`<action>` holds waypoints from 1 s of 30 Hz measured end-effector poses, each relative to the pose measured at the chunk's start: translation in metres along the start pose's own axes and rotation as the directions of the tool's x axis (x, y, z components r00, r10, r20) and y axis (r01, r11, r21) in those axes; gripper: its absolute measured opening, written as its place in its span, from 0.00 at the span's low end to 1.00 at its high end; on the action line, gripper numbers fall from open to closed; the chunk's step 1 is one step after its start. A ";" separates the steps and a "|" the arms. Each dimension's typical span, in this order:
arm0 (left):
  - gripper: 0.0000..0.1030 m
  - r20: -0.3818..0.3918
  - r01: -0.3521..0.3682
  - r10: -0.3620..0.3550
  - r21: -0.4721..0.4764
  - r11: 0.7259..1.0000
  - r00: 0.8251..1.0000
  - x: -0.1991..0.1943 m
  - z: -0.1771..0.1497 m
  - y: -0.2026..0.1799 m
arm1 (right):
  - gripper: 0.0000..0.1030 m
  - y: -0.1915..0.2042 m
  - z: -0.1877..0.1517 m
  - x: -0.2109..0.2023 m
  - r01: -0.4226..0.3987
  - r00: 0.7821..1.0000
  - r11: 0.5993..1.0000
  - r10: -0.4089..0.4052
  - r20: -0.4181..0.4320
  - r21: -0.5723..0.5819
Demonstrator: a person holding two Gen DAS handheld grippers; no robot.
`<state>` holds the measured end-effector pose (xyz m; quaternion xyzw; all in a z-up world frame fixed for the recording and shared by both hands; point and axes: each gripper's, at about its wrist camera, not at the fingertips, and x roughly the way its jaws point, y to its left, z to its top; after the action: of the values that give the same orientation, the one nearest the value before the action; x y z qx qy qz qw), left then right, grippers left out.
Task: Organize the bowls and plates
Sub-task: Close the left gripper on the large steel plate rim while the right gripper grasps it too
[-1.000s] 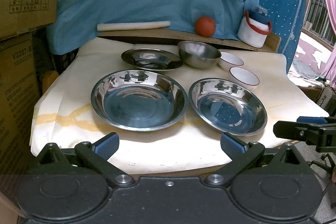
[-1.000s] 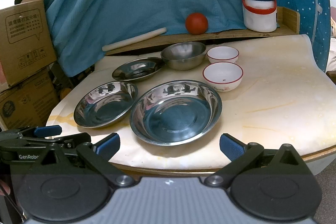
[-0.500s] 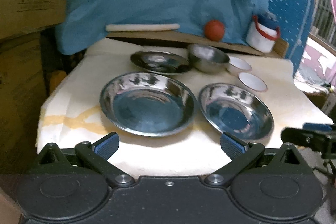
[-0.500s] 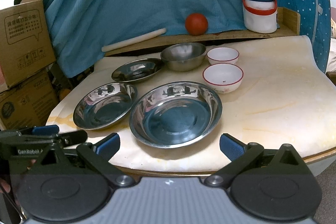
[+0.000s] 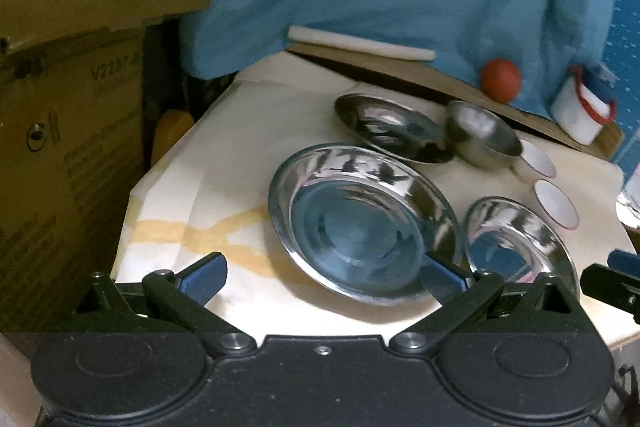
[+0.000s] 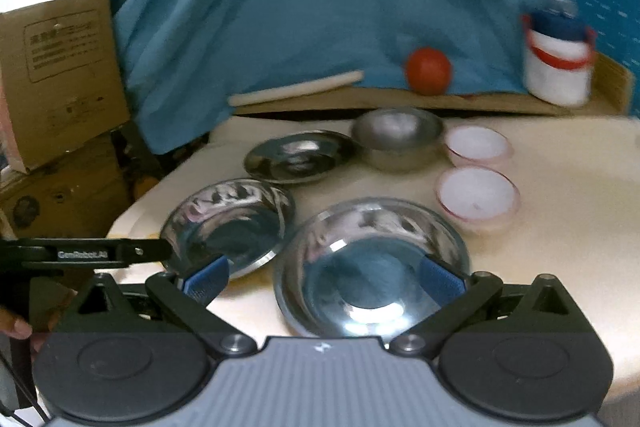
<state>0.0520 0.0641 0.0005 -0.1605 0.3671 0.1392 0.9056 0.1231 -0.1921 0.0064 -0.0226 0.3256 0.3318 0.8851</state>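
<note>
Two shallow steel plates lie side by side near the table's front: the left plate [image 5: 360, 219] [image 6: 228, 223] and the right plate [image 5: 520, 247] [image 6: 372, 267]. Behind them sit a darker steel plate [image 5: 392, 135] [image 6: 296, 155], a steel bowl [image 5: 480, 135] [image 6: 396, 139] and two white red-rimmed bowls [image 6: 476, 147] [image 6: 476, 195]. My left gripper [image 5: 324, 277] is open at the left plate's near rim, holding nothing. My right gripper [image 6: 322, 278] is open, and the near edge of the right plate lies between its fingers.
A red ball [image 6: 428, 71], a white container with a red band [image 6: 558, 67] and a pale rolling pin [image 6: 296, 89] rest on a raised board behind the dishes. Blue cloth hangs behind. Cardboard boxes [image 5: 68, 107] stand left of the table [image 5: 224, 163].
Both grippers have moved forward, closer to the two front plates. The left wrist view has swung and tilted to the left. Both stay open; no dish has moved.
</note>
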 end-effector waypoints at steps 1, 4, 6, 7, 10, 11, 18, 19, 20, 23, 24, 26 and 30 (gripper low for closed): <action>0.98 -0.009 -0.002 0.002 -0.011 1.000 1.000 0.003 0.003 0.000 | 1.00 0.000 0.006 0.006 -0.014 1.000 1.000 0.014 -0.003 -0.020; 0.96 -0.034 -0.016 0.015 -0.045 0.999 0.999 0.013 0.012 0.001 | 1.00 0.002 0.026 0.030 -0.065 0.998 0.995 0.063 -0.030 -0.073; 0.93 -0.057 -0.028 0.024 -0.070 0.997 0.998 0.020 0.016 0.001 | 1.00 0.002 0.040 0.049 -0.101 0.993 0.991 0.095 -0.068 -0.090; 0.93 -0.067 -0.035 0.029 -0.084 0.996 0.997 0.024 0.017 0.002 | 1.00 0.001 0.045 0.057 -0.118 0.991 0.989 0.111 -0.078 -0.095; 0.91 -0.101 -0.057 0.045 -0.119 0.991 0.994 0.035 0.018 0.003 | 1.00 0.001 0.060 0.085 -0.162 0.982 0.979 0.147 -0.120 -0.123; 0.90 -0.112 -0.066 0.052 -0.133 0.989 0.992 0.038 0.018 0.003 | 0.99 0.000 0.064 0.095 -0.177 0.978 0.975 0.159 -0.137 -0.131; 0.81 -0.147 -0.102 0.076 -0.181 0.978 0.986 0.052 0.019 0.003 | 0.92 0.003 0.075 0.142 -0.259 0.944 0.956 0.221 -0.244 -0.137; 0.80 -0.149 -0.107 0.080 -0.183 0.977 0.986 0.052 0.019 0.003 | 0.87 0.004 0.075 0.149 -0.268 0.938 0.954 0.226 -0.263 -0.135; 0.78 -0.150 -0.112 0.085 -0.185 0.976 0.985 0.053 0.019 0.003 | 0.85 0.004 0.076 0.155 -0.274 0.933 0.952 0.228 -0.279 -0.136; 0.70 -0.152 -0.125 0.096 -0.190 0.974 0.984 0.055 0.019 0.001 | 0.75 0.004 0.075 0.170 -0.289 0.918 0.946 0.230 -0.324 -0.147; 0.67 -0.153 -0.126 0.097 -0.192 0.973 0.983 0.055 0.018 0.001 | 0.74 0.005 0.075 0.174 -0.294 0.912 0.944 0.230 -0.338 -0.150; 0.58 -0.156 -0.131 0.101 -0.197 0.972 0.983 0.057 0.019 0.001 | 0.62 0.006 0.075 0.182 -0.309 0.901 0.939 0.238 -0.362 -0.153; 0.46 -0.162 -0.134 0.101 -0.209 0.969 0.982 0.059 0.020 -0.001 | 0.49 0.008 0.073 0.189 -0.323 0.889 0.933 0.240 -0.390 -0.160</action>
<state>0.1059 0.0789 -0.0276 -0.2471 0.4253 0.2197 0.8425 0.2666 -0.0586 -0.0460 -0.1341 0.4448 0.4814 0.7433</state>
